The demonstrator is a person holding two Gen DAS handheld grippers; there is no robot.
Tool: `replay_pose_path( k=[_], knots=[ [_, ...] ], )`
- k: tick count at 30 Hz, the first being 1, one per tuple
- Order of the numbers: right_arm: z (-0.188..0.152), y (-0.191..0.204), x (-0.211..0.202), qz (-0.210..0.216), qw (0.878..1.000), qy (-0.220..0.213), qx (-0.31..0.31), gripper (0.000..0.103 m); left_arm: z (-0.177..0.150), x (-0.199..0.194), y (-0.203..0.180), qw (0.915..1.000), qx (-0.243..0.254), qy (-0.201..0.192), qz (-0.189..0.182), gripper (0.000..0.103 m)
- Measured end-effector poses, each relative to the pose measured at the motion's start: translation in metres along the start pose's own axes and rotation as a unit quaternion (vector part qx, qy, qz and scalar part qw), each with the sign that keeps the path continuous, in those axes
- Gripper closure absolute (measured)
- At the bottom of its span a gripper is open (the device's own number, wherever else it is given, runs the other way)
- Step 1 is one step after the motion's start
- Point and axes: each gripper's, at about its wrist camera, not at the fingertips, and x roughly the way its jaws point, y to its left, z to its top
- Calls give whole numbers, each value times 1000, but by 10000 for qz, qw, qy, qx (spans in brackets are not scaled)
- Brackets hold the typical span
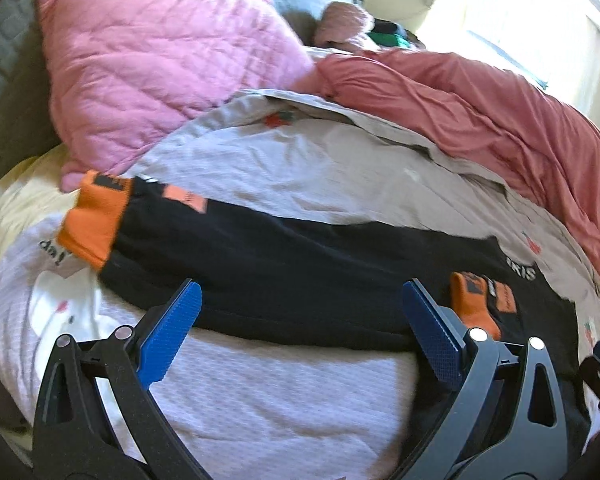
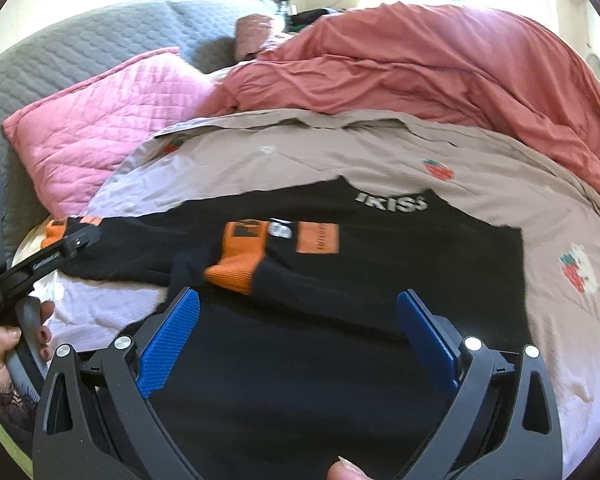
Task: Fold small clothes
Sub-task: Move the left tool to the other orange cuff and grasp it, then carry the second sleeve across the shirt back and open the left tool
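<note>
Black top with orange cuffs lay flat on the bed cover, one sleeve already crossed over the chest, the other sleeve stretched out sideways. Left gripper was spread wide, empty, over that sleeve, likely to fold it in. Right gripper gaped wide above the body, holding nothing.

Black top near hem cut off by frame bottom. Left sleeve cuff partly hidden behind left gripper. Chest lettering too blurred to read.
</note>
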Motion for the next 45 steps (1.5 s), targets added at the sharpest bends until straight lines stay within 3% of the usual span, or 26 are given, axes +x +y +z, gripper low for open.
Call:
replay_pose_path(
  k=[10,16,25,31,34,36,38,45],
  knots=[
    [15,58,26,364,9977,18,-565,5,6,5,55,9954,-805,23,517,10],
    [14,93,49,547,9935,220,-971,5,9,5,85,9849,-1229,-152,1207,10],
    [2,129,75,830,9886,461,-1167,5,3,12,130,9655,-2169,-62,1441,10],
    [-2,126,80,884,9893,500,-1043,5,6,20,141,9569,-2591,-269,1288,11],
    [-2,115,81,823,9914,521,-879,5,16,29,139,9590,-2513,-405,1242,27],
    [-2,106,79,814,9927,507,-736,5,21,35,138,9628,-2394,-442,1175,74],
    [-3,95,76,787,9942,480,-561,5,23,38,136,9666,-2308,-421,1029,100],
    [-12,54,68,716,9959,527,156,5,31,7,110,9779,-1824,-1007,189,100]
  ],
)
